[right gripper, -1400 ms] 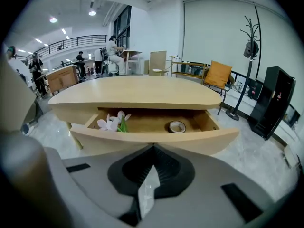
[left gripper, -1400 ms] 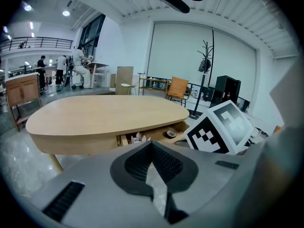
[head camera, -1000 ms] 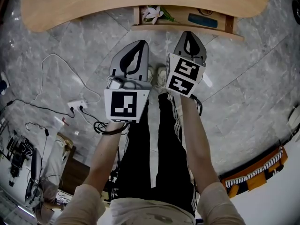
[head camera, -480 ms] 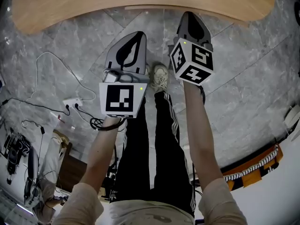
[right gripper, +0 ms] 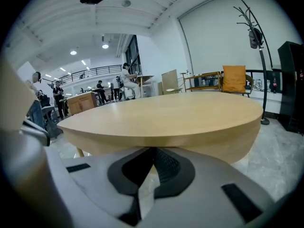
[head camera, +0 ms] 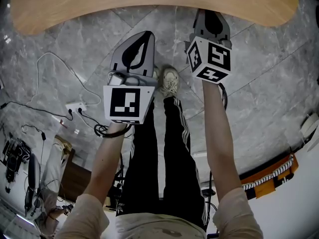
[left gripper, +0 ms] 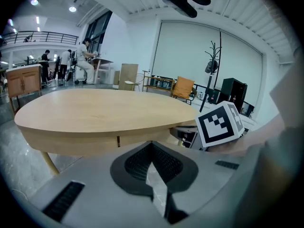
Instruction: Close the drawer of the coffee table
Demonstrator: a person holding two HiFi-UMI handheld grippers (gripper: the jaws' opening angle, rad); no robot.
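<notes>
Left gripper (head camera: 147, 35), right gripper (head camera: 206, 12) — fingers closed, empty; drawer hidden beneath coffee table top (head camera: 124, 1).

I see the desk (head camera: 149, 4) in pale honey wood, plain, with no pattern. Under it the floor (head camera: 259, 98) is grey marble with lighter veins. My left tongs (head camera: 146, 35) and right tongs (head camera: 210, 13) are light grey with black, finely ribbed pads. The left cube (head camera: 127, 103) and right cube (head camera: 212, 59) show black squares on white. The trousers (head camera: 174, 153) are black with white side stripes, and the shoes (head camera: 169, 81) are off-white. A black cable (head camera: 104, 130) coils on the floor near a white power strip (head camera: 76, 108). At the lower right lies a band (head camera: 271, 176) in orange, black and white stripes.
</notes>
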